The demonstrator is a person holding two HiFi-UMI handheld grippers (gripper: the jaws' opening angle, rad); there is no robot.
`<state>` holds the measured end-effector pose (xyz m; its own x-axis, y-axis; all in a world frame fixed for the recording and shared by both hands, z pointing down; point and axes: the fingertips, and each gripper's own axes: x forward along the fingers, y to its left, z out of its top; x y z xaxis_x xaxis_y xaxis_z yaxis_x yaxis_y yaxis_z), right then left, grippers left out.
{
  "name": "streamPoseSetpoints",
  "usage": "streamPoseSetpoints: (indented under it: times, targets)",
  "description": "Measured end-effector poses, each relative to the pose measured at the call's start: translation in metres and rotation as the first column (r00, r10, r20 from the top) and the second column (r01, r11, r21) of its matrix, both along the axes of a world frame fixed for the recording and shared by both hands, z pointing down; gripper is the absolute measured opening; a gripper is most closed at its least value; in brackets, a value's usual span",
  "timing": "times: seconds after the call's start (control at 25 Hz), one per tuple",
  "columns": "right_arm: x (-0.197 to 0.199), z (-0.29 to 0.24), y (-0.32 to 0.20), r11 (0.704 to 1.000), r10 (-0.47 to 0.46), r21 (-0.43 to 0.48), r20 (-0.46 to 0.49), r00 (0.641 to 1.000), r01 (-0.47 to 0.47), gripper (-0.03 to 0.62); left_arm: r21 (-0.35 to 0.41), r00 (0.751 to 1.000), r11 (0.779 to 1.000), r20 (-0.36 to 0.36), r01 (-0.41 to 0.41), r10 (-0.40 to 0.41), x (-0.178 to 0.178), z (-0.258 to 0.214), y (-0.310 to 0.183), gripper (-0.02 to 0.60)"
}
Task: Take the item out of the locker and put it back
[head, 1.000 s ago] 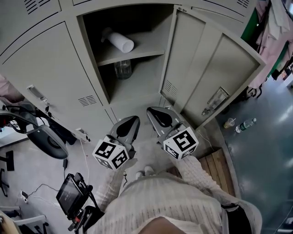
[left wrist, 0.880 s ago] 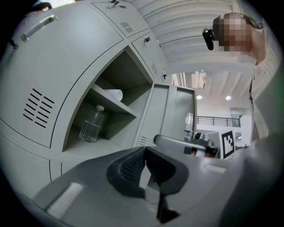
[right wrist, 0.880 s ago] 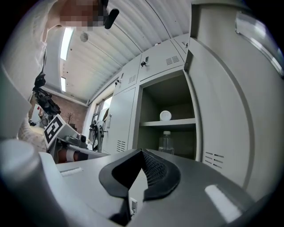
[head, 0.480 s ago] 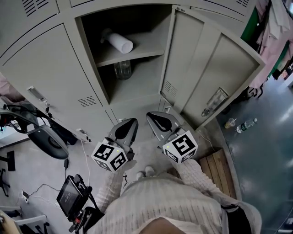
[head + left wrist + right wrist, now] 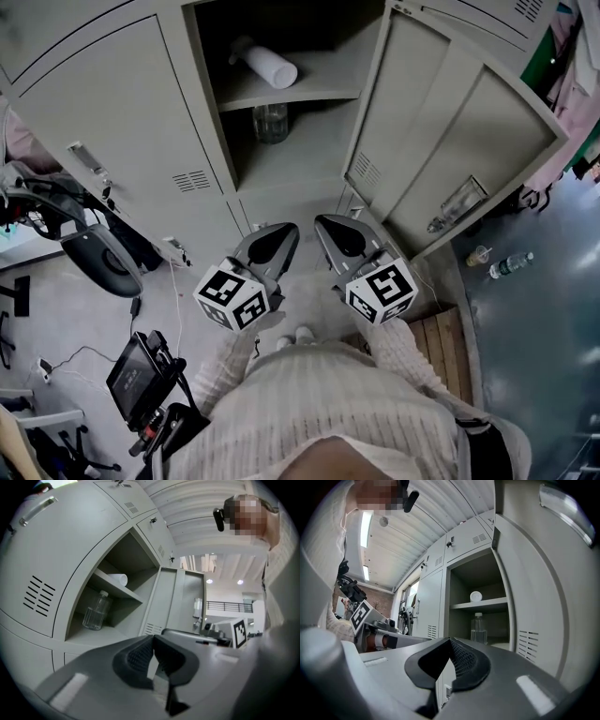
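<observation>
The open locker (image 5: 216,112) has a shelf with a white cylinder (image 5: 265,64) lying on it. A clear plastic bottle (image 5: 270,122) stands in the compartment under that shelf. My left gripper (image 5: 284,232) and right gripper (image 5: 326,225) hover side by side in front of the locker's lower edge, well short of both items. Each is shut with nothing between its jaws. The left gripper view shows the left gripper (image 5: 153,641) below the bottle (image 5: 96,611) and cylinder (image 5: 117,579). The right gripper view has the right gripper (image 5: 450,641) beneath the bottle (image 5: 478,627) and the cylinder's round end (image 5: 476,596).
The locker door (image 5: 450,131) stands swung open to the right. Closed locker doors (image 5: 103,94) fill the left. An office chair (image 5: 94,262), a tablet on a stand (image 5: 139,380) and cables are at lower left. A wooden pallet (image 5: 436,342), a cup (image 5: 478,254) and a bottle (image 5: 511,264) are at right.
The head view has shifted, so the locker now sits further right and higher in the frame. Both grippers remain side by side before the locker, still shut and empty.
</observation>
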<state>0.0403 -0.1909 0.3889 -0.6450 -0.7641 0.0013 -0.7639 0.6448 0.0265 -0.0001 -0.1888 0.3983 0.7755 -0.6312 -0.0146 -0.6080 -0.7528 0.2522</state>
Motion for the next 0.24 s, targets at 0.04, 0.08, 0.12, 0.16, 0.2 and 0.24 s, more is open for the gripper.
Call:
streamPoseSetpoints:
  times: [0.04,0.08,0.12,0.16,0.2,0.24]
  targets:
    - [-0.001,0.000,-0.001,1.000,-0.002,0.002,0.003,1.000,0.002,-0.002,0.003,1.000,1.000,-0.001,-0.002,0.002,0.000,-0.001,-0.002,0.008]
    - [-0.003,0.000,-0.003,1.000,-0.006,0.005,0.005,1.000,0.006,0.000,0.005,1.000,1.000,-0.003,-0.002,0.002,-0.001,-0.002,-0.004,0.008]
    - [-0.005,0.000,-0.004,1.000,-0.010,0.007,0.006,1.000,0.010,0.000,0.008,1.000,1.000,-0.006,-0.001,0.002,-0.003,-0.004,-0.007,0.008]
    - [-0.007,0.001,-0.006,1.000,-0.013,0.011,0.006,1.000,0.013,0.000,0.011,1.000,1.000,-0.007,-0.001,0.001,-0.005,-0.005,-0.010,0.008]
    - [-0.010,0.001,-0.007,1.000,-0.016,0.014,0.006,1.000,0.016,0.000,0.016,1.000,1.000,-0.007,-0.002,0.002,-0.006,-0.006,-0.013,0.008]
    - [-0.012,0.002,-0.009,1.000,-0.019,0.018,0.005,1.000,0.019,-0.001,0.021,1.000,1.000,-0.006,-0.003,0.004,-0.008,-0.008,-0.015,0.008]
